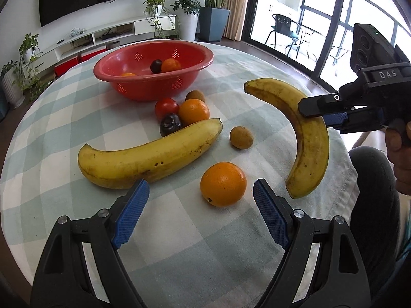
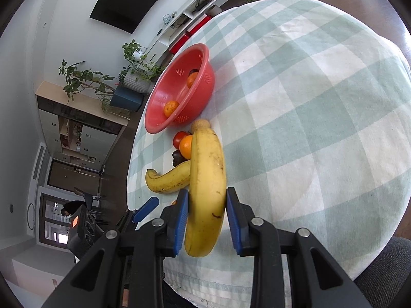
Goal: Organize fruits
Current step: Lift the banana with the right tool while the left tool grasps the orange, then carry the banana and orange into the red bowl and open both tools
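Basically the right gripper (image 2: 206,218) had its pads pinched across the middle of one banana (image 1: 305,133) at the table's near-right edge, probably to carry it to the red basket (image 1: 154,77), while the left gripper (image 1: 200,200) hung wide open and empty over an orange (image 1: 223,183).

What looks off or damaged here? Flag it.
Nothing is spilled or broken. Both bananas show brown speckles and bruising: the one in the right claw, gripped mid-length, and the one lying on the tablecloth. The left claw hangs open.
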The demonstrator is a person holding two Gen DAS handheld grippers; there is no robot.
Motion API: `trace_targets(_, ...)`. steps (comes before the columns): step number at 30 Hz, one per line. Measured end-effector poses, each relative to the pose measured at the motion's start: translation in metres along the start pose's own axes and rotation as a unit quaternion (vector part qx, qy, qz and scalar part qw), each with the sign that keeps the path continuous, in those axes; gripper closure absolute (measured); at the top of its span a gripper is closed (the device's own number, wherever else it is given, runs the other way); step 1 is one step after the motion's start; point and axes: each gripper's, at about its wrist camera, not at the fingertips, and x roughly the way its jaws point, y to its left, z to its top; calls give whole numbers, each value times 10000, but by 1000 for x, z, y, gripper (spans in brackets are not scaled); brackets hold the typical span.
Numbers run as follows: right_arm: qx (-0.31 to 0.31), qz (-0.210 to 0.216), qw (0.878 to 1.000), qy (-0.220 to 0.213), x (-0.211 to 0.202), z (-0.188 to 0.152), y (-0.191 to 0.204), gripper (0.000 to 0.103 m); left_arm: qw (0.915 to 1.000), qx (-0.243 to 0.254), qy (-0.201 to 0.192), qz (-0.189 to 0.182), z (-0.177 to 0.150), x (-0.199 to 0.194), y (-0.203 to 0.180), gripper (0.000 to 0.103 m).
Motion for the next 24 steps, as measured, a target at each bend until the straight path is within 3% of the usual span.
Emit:
trace_targets(3, 30, 64, 10000, 10, -1, -1, -4, 71, 9999, 62, 114, -28, 3, 9, -3, 22)
trace_targets(7, 61, 143, 9999, -1, -2, -2, -10, 71, 9997, 102, 234, -14, 7, 21, -7, 32)
trace_targets(13, 98, 258, 9996, -4, -4, -4, -18, 71, 9990, 182, 401, 19, 11, 34, -10, 63)
trace_targets(24, 151, 443, 9989, -18, -7, -5, -23, 71, 9995, 103, 309, -16, 9, 28, -9, 66)
